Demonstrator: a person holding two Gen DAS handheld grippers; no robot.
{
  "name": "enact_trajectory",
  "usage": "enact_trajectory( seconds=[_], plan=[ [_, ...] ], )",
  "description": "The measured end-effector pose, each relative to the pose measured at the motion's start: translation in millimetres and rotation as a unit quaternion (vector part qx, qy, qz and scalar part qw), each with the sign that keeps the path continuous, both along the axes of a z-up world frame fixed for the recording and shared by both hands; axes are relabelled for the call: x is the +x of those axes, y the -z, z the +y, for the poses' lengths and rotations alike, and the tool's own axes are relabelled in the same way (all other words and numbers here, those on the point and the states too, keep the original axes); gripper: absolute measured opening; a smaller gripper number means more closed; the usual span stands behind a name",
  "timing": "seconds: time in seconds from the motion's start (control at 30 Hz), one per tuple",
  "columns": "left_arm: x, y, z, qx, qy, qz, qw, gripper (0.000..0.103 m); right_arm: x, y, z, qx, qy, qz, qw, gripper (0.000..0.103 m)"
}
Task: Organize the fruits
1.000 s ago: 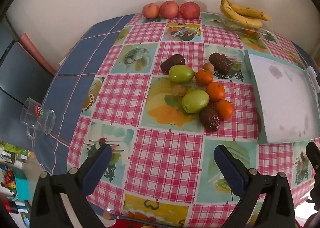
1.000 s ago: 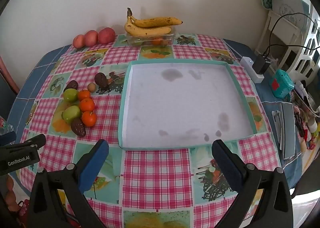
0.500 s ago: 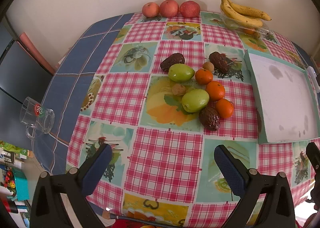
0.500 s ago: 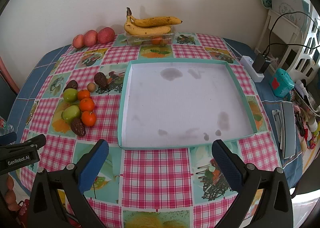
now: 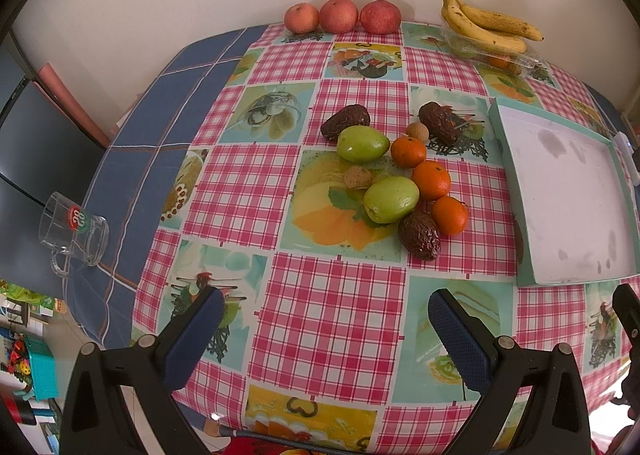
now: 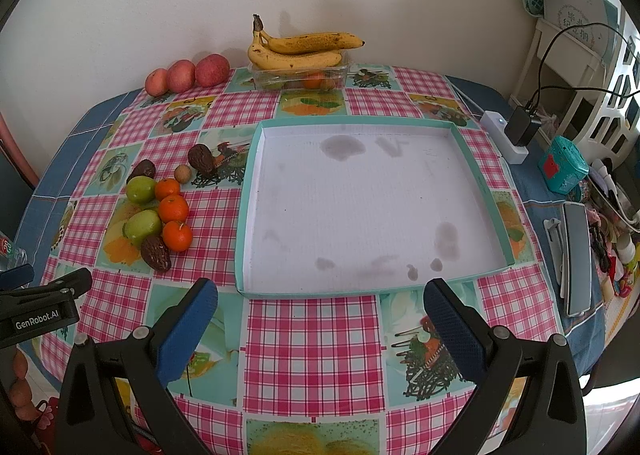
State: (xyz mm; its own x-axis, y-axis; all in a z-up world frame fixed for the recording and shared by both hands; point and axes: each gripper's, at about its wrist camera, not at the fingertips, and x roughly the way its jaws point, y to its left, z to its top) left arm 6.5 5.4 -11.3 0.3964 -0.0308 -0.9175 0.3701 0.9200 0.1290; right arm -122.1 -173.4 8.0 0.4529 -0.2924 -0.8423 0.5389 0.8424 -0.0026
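Left wrist view: left gripper (image 5: 322, 329) spread wide, nothing between its fingers, above the checked surface (image 5: 328, 319). Fruit cluster lies ahead of it, slightly right: two green fruits (image 5: 391, 199), three oranges (image 5: 431, 180) in a touching row right of them, three dark wrinkled fruits (image 5: 419, 235), one of them nearest the gripper, and two small brown round ones (image 5: 358, 177). The tray (image 5: 505, 159) sits to the right, well apart from the cluster. Far ahead against the wall: three red apples (image 5: 339, 15); bananas (image 5: 486, 25) on a clear container, far right.

Right wrist view: right gripper (image 6: 320, 305) also gaping, holding nothing. The tray's near rim (image 6: 320, 292) lies just ahead of the fingertips; inside is white, stained, no fruit in it. Fruit cluster (image 6: 160, 211) ahead and left, beside the tray's left wall, not touching. The clear container (image 6: 298, 77) under the bananas seems to hold more fruit; too blurred to name. Left gripper's body (image 6: 40, 305) at the left edge.
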Motion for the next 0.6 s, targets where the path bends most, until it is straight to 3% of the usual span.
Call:
enact_trajectory(
  seconds=[0.6],
  plan=[
    [0.2, -0.1, 1.3, -0.001, 0.001, 0.001, 1.0, 0.103, 0.2, -0.5, -0.1, 0.001, 0.0, 0.0, 1.0, 0.103]
  ],
)
